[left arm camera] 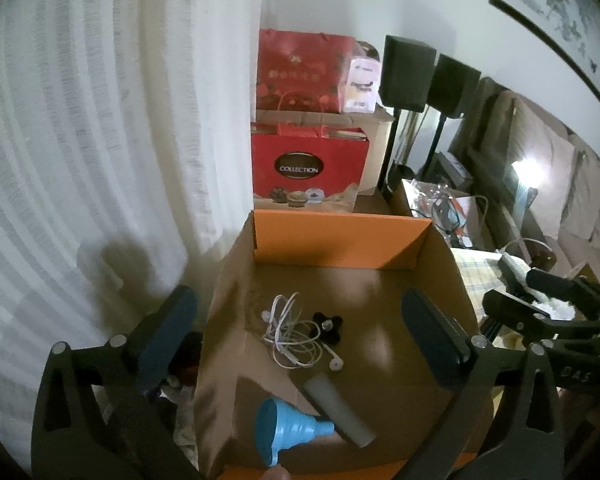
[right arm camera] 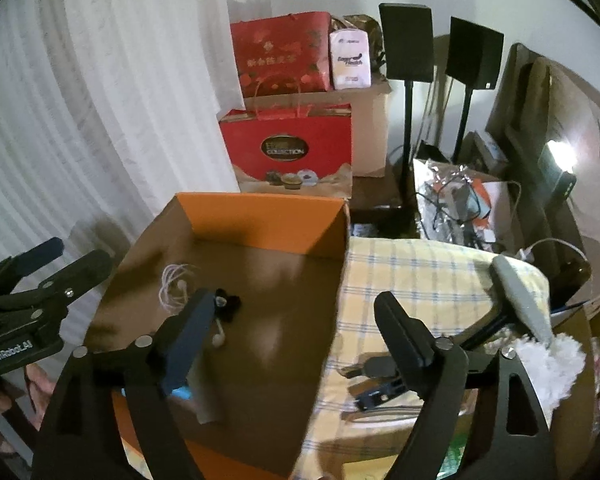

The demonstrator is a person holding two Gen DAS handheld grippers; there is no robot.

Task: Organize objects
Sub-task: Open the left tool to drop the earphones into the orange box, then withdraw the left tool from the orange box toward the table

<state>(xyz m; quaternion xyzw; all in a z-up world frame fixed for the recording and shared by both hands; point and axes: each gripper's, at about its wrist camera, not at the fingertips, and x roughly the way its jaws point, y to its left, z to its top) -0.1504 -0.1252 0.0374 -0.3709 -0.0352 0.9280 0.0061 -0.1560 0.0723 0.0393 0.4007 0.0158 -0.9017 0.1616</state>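
Note:
An orange cardboard box (left arm camera: 340, 236) with a brown inside holds white earphones (left arm camera: 292, 328), a small black knob-like piece (left arm camera: 329, 325), a blue funnel (left arm camera: 288, 430) and a grey cylinder (left arm camera: 338, 410). My left gripper (left arm camera: 300, 336) is open and empty above the box. My right gripper (right arm camera: 296, 336) is open and empty over the box's right wall (right arm camera: 338, 292). On the checked cloth (right arm camera: 416, 276) to the right lie a dark clip-like object (right arm camera: 380, 394), a grey brush (right arm camera: 520, 296) and white fluff (right arm camera: 548, 364).
A white curtain (left arm camera: 80, 140) hangs at left. Red gift bags (left arm camera: 308, 164) and cartons stand behind the box. Two black speakers on stands (right arm camera: 408, 44) and a carton of cables (right arm camera: 456, 196) are at back right.

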